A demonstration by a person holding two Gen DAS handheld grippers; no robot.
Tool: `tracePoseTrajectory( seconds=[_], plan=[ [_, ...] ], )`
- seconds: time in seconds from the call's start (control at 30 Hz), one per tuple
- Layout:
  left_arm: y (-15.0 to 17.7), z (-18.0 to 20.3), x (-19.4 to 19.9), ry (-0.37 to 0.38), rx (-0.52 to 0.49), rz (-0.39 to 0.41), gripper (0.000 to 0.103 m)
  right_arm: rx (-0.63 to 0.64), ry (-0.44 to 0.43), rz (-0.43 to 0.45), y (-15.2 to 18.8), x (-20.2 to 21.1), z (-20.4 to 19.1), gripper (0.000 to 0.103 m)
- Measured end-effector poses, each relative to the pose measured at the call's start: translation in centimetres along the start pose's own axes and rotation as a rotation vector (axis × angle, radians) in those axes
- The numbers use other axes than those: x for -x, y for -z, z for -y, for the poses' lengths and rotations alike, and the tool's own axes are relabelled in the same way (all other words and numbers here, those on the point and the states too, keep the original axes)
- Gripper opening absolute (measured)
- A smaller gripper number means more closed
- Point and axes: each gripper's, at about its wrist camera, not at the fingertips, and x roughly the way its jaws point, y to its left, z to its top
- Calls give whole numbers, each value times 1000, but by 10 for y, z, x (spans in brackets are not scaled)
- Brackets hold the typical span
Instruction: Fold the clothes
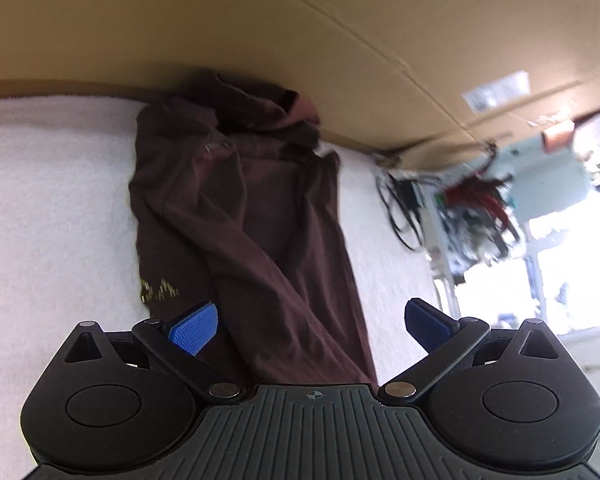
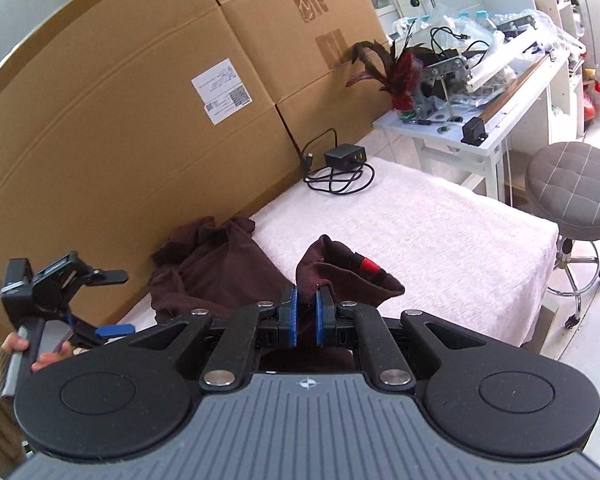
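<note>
A dark maroon garment (image 1: 240, 200) lies crumpled in a long strip on the white fleecy table cover (image 1: 52, 208), its far end against the cardboard boxes. My left gripper (image 1: 312, 320) is open, its blue pads either side of the near end of the cloth, gripping nothing. In the right wrist view the garment (image 2: 216, 276) lies by the boxes. My right gripper (image 2: 306, 306) is shut on a bunched fold of the garment (image 2: 340, 268) and holds it lifted above the cover. The left gripper (image 2: 114, 330) shows at the left, held by a hand.
Big cardboard boxes (image 2: 140, 100) wall the table's far side. A black charger with coiled cable (image 2: 342, 168) lies at the far end of the cover (image 2: 440, 232). A cluttered white side table (image 2: 460, 120) and a grey padded stool (image 2: 576, 192) stand to the right.
</note>
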Motion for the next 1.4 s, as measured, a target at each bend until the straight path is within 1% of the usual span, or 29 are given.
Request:
tracePoseTrajectory(
  seconds=[0.1,0.17,0.23,0.3,0.37,0.4,0.47,0.5,0.53,0.6,0.67,0.73,0.8,0.87,0.97,1.0,1.03,1.07,1.1,1.13,1.2,1.3,1.4],
  plan=[
    [-15,-3,-17,-39,57,18,103,1,-33,-35,-4,-2,11,10],
    [-23,-4,-27,-69,72,29,103,17,-52,-84,-2,-4,15,10],
    [-27,-6,-36,-103,79,28,103,31,-64,-150,4,-8,20,11],
    [-30,-9,-44,-135,83,20,103,49,-54,-222,14,-16,26,12],
    [-31,-11,-48,-151,102,22,103,69,-46,-316,24,-27,30,13],
    [-30,-11,-46,-143,109,29,103,97,-49,-356,28,-31,29,14],
    [-29,-11,-42,-128,124,45,103,189,-60,-408,31,-34,20,23],
    [-29,-10,-40,-125,122,49,103,242,-63,-404,30,-32,13,33],
    [-29,-10,-37,-122,120,52,103,276,-71,-380,25,-29,5,40],
    [-31,-10,-34,-120,114,58,103,322,-100,-323,10,-21,-11,44],
    [-34,-9,-30,-119,108,63,103,340,-157,-271,-10,-16,-27,46],
    [-37,-13,-28,-86,111,60,103,349,-229,-241,-29,-14,-44,51],
    [-40,-17,-27,-59,110,57,103,342,-302,-211,-47,-15,-59,53],
    [-42,-23,-26,-29,120,60,103,331,-339,-191,-60,-25,-72,53],
    [-44,-34,-24,30,159,72,103,390,-351,-223,-63,-72,-100,53],
    [-44,-39,-21,49,177,76,103,409,-355,-243,-60,-93,-109,51],
    [-43,-44,-18,68,196,80,103,410,-351,-265,-56,-115,-117,43],
    [-43,-49,-15,84,208,83,103,403,-346,-290,-52,-139,-125,39],
    [-43,-53,-11,97,214,89,103,396,-341,-311,-48,-162,-133,32],
    [-43,-57,-6,110,219,95,103,392,-337,-328,-44,-183,-141,30],
    [-43,-65,1,130,230,106,103,385,-330,-359,-37,-223,-157,29],
    [-43,-75,10,149,246,120,103,387,-289,-399,-25,-277,-175,29],
    [-43,-84,15,154,263,130,103,444,-236,-436,-10,-314,-186,30]
  ],
)
